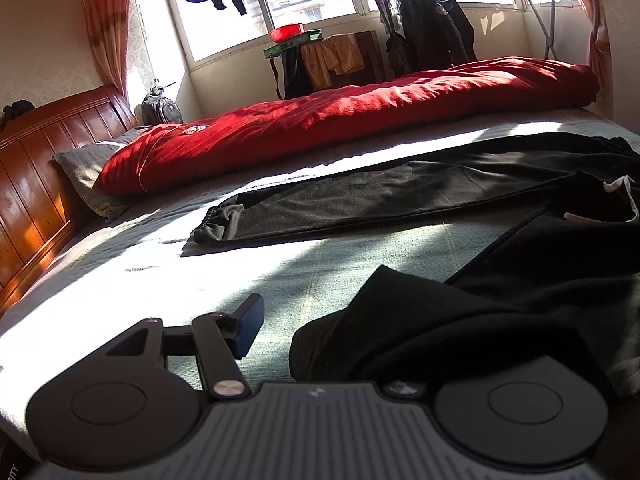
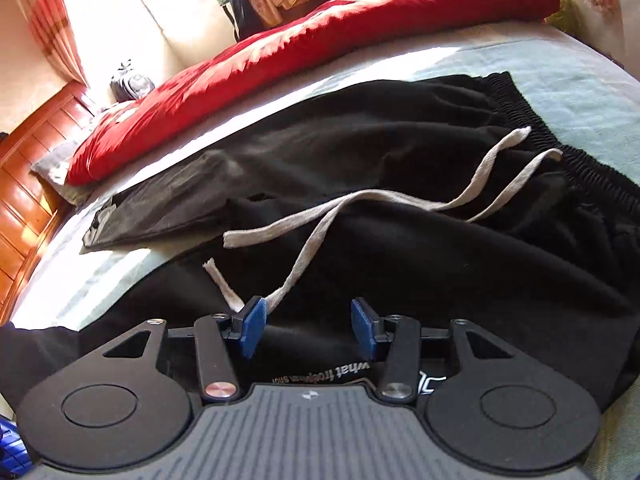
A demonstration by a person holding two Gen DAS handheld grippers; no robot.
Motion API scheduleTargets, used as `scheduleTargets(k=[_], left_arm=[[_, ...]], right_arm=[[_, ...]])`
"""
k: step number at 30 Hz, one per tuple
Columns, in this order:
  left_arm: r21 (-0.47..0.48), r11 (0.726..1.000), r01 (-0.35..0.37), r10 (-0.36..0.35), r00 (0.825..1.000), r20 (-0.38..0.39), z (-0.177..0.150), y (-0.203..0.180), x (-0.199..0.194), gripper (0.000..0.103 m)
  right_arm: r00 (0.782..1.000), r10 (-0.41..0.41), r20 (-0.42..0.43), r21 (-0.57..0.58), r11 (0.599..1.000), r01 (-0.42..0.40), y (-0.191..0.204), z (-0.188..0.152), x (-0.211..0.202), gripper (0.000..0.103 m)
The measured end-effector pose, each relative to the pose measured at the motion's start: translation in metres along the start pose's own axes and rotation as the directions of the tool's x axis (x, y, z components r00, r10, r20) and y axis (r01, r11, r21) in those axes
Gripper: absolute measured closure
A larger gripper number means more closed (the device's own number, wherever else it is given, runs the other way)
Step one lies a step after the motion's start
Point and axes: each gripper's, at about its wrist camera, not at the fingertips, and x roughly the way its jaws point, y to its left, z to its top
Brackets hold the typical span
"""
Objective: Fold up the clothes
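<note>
The right tongs (image 2: 308,330) stood released over the black cotton trousers with pale drawstrings (image 2: 400,184), spread ahead across the pale blue bed cover (image 2: 580,92). Black cloth hid one finger of the left tongs (image 1: 320,332), so their state was unclear; bare cover lay leftward.

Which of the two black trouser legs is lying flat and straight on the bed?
The far black trouser leg, stretched flat toward the wooden headboard; the near leg lies bunched by the right gripper.
</note>
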Motion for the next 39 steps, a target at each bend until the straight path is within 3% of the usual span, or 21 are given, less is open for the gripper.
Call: scheduleTargets(k=[2, 6, 12, 15, 18, 19, 21, 23, 25, 26, 30, 35, 39], left_arm=[[-0.011, 1.0, 0.002, -0.002, 1.0, -0.007, -0.005, 0.007, 0.0, 0.043], [-0.039, 0.999, 0.015, -0.016, 1.0, -0.018, -0.014, 0.02, 0.003, 0.043], [0.004, 0.995, 0.102, -0.102, 0.99, 0.096, 0.015, 0.017, 0.012, 0.043], [0.072, 0.978, 0.198, -0.208, 0.962, 0.179, 0.044, -0.005, 0.021, 0.043], [0.151, 0.939, 0.309, -0.337, 0.912, 0.232, 0.067, -0.038, 0.027, 0.044], [0.189, 0.915, 0.356, -0.394, 0.888, 0.238, 0.072, -0.054, 0.03, 0.044], [0.256, 0.865, 0.432, -0.487, 0.847, 0.215, 0.074, -0.083, 0.035, 0.042], [0.319, 0.809, 0.494, -0.557, 0.818, 0.146, 0.069, -0.114, 0.043, 0.042], [0.351, 0.771, 0.532, -0.59, 0.804, 0.077, 0.058, -0.137, 0.049, 0.041], [0.355, 0.761, 0.544, -0.596, 0.802, 0.049, 0.053, -0.144, 0.051, 0.041], [0.331, 0.763, 0.555, -0.58, 0.814, -0.029, 0.033, -0.144, 0.046, 0.041], [0.24, 0.819, 0.52, -0.512, 0.853, -0.1, 0.029, -0.112, 0.026, 0.032], [0.079, 0.873, 0.481, -0.463, 0.868, -0.178, 0.026, -0.08, 0.019, 0.032]], right_arm=[[0.999, 0.009, -0.039, -0.009, 1.0, -0.009, 0.01, -0.007, 0.011, 0.048], [1.0, 0.023, -0.007, 0.081, 0.996, -0.022, 0.003, -0.022, -0.008, 0.046], [0.998, 0.008, 0.054, 0.114, 0.993, -0.014, 0.018, -0.029, -0.028, 0.038], [0.997, 0.018, 0.079, 0.109, 0.994, -0.027, 0.03, -0.034, -0.034, 0.037], [0.995, 0.029, 0.099, 0.123, 0.992, -0.041, 0.036, -0.041, -0.04, 0.037], [0.994, 0.031, 0.106, 0.129, 0.991, -0.045, 0.038, -0.044, -0.042, 0.036], [0.993, 0.029, 0.117, 0.141, 0.989, -0.045, 0.039, -0.048, -0.045, 0.035], [0.992, 0.018, 0.124, 0.151, 0.988, -0.037, 0.037, -0.052, -0.049, 0.035], [0.992, 0.005, 0.127, 0.159, 0.987, -0.025, 0.034, -0.055, -0.053, 0.034], [0.992, -0.002, 0.129, 0.163, 0.986, -0.019, 0.031, -0.056, -0.054, 0.034], [0.991, 0.004, 0.134, 0.168, 0.985, -0.027, 0.02, -0.055, -0.06, 0.034], [0.989, 0.068, 0.133, 0.123, 0.989, -0.085, 0.012, -0.043, -0.058, 0.027], [0.982, 0.157, 0.1, 0.066, 0.984, -0.164, 0.011, -0.029, -0.045, 0.027]])
